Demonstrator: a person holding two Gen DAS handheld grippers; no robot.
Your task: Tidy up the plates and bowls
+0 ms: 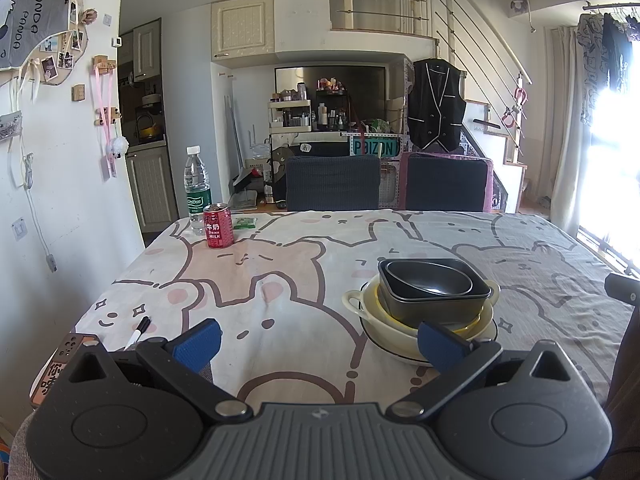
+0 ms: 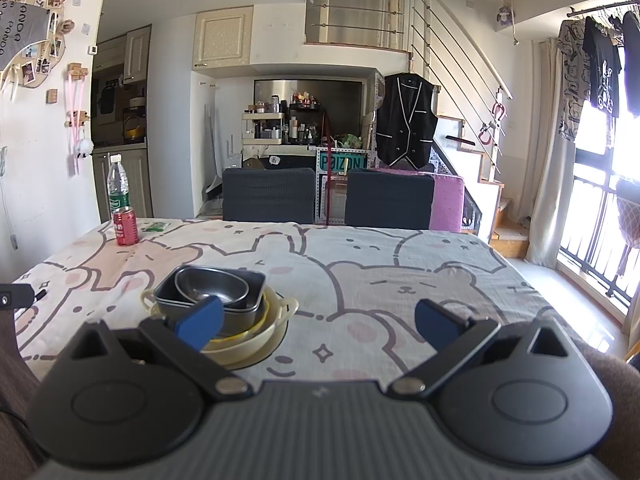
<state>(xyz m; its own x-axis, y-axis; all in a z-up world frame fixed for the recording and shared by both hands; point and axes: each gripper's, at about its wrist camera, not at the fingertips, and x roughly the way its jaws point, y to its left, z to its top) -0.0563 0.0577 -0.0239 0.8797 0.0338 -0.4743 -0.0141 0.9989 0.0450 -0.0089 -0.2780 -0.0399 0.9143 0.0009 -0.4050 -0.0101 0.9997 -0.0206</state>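
Both grippers hang released, blue-padded fingers spread over the cartoon-print desk. One nested stack of dark metal pans in cream bowls sits at two o'clock from the left gripper, ten o'clock from the right gripper.

Red milk can stood just before water bottle, far left on cartoon tablecloth. Black marker lay near edge. Two dark chairs behind table.

My counter wears a bear-print cloth. On it sit a stack of dishes, a red can, a bottle, a green packet and a pen.
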